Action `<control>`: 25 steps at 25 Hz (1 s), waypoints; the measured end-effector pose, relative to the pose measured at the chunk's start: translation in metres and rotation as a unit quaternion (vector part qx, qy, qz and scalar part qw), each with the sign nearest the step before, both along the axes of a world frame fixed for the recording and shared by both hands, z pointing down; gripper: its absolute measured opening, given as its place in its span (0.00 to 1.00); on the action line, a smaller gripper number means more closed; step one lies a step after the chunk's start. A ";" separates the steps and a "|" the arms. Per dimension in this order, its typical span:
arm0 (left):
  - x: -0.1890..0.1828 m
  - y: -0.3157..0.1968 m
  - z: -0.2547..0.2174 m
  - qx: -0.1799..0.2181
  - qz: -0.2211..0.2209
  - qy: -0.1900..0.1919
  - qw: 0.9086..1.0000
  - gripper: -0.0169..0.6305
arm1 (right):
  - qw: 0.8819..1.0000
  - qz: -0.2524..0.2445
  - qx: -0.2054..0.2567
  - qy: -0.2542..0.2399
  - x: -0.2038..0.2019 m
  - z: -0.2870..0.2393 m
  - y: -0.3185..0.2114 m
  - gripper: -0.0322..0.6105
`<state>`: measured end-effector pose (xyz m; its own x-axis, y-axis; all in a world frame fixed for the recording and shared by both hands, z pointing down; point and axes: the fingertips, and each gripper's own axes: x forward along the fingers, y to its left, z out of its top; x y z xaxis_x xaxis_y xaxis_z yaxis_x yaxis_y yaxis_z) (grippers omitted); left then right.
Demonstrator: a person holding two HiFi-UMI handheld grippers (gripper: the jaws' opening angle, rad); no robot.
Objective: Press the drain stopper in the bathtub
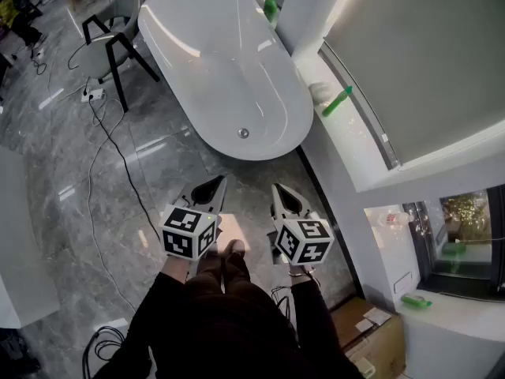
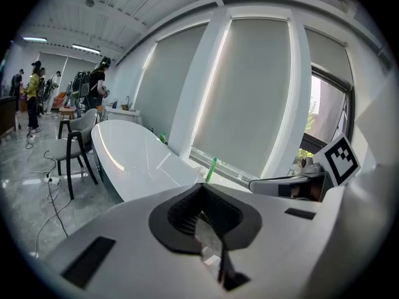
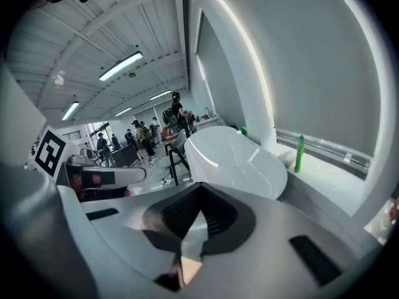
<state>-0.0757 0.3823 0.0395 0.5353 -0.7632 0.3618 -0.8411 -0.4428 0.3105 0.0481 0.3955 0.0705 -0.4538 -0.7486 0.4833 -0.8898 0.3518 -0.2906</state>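
The white oval bathtub (image 1: pixel 229 61) stands on the grey marble floor ahead of me. Its round metal drain stopper (image 1: pixel 243 133) sits in the bottom near the tub's near end. Both grippers hang above the floor short of the tub's near rim, apart from it. My left gripper (image 1: pixel 219 183) is shut with nothing in it, and so is my right gripper (image 1: pixel 276 189). The left gripper view has the closed jaws (image 2: pixel 201 189) below the tub (image 2: pixel 134 154). The right gripper view has the closed jaws (image 3: pixel 198 190) before the tub (image 3: pixel 234 157). The stopper is hidden in both gripper views.
A grey chair (image 1: pixel 110 30) with black legs stands left of the tub; a black cable (image 1: pixel 118 164) and a power strip (image 1: pixel 92 95) lie on the floor there. Green bottles (image 1: pixel 336 101) (image 1: pixel 271 8) rest on the window ledge right of the tub. A cardboard box (image 1: pixel 371 334) lies at lower right.
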 end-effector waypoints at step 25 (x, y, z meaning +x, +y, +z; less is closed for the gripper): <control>0.023 -0.025 -0.010 0.012 -0.023 -0.025 0.999 0.04 | 1.000 -0.007 0.017 0.000 0.039 -0.007 -0.028 0.05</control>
